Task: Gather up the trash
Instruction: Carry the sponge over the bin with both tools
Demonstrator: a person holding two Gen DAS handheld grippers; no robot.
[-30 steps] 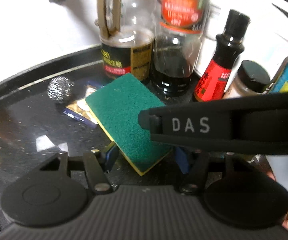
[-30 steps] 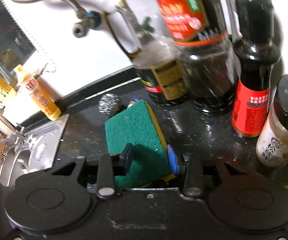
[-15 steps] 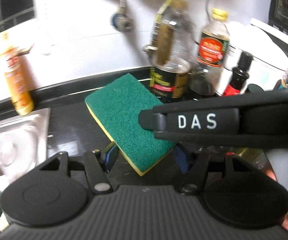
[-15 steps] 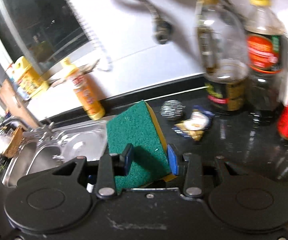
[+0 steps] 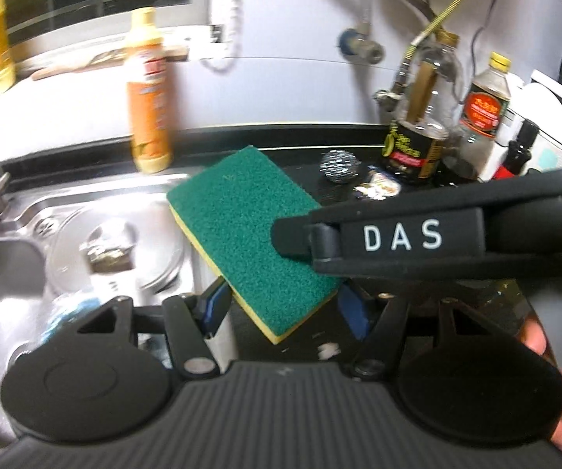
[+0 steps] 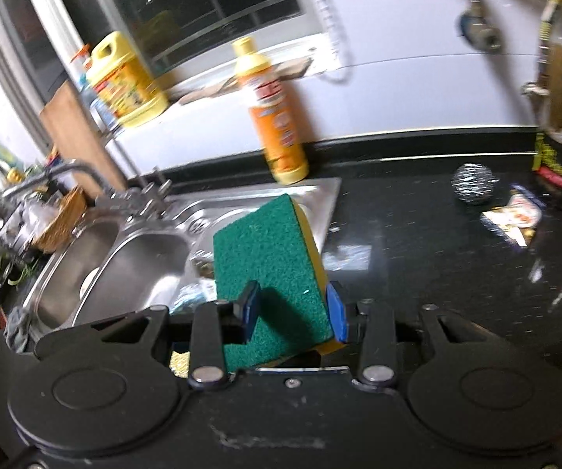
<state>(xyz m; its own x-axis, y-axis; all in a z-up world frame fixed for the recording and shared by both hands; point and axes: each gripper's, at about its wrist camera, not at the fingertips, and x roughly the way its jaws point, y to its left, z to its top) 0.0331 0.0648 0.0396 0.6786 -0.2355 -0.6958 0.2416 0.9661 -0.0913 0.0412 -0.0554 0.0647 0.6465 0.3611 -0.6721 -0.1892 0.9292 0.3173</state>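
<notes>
- A black speckled counter point(image 6: 417, 258) runs along a white wall, with a steel sink point(image 6: 124, 258) set into its left part.
- An orange bottle point(image 6: 279, 117) with a yellow cap stands at the sink's back rim, by the wall.
- A steel scrubber ball point(image 6: 473, 184) lies on the counter right of the sink.
- Just beside the ball, a crumpled wrapper point(image 6: 513, 219) lies flat.
- Behind them, near the wall, stands a big clear bottle point(image 5: 421, 125) with dark liquid at its bottom.
- Further right stand a yellow-capped bottle point(image 5: 486, 105) and a small dark bottle point(image 5: 517, 152) with a red label, close together.
- Pale crumbs speckle the counter.
</notes>
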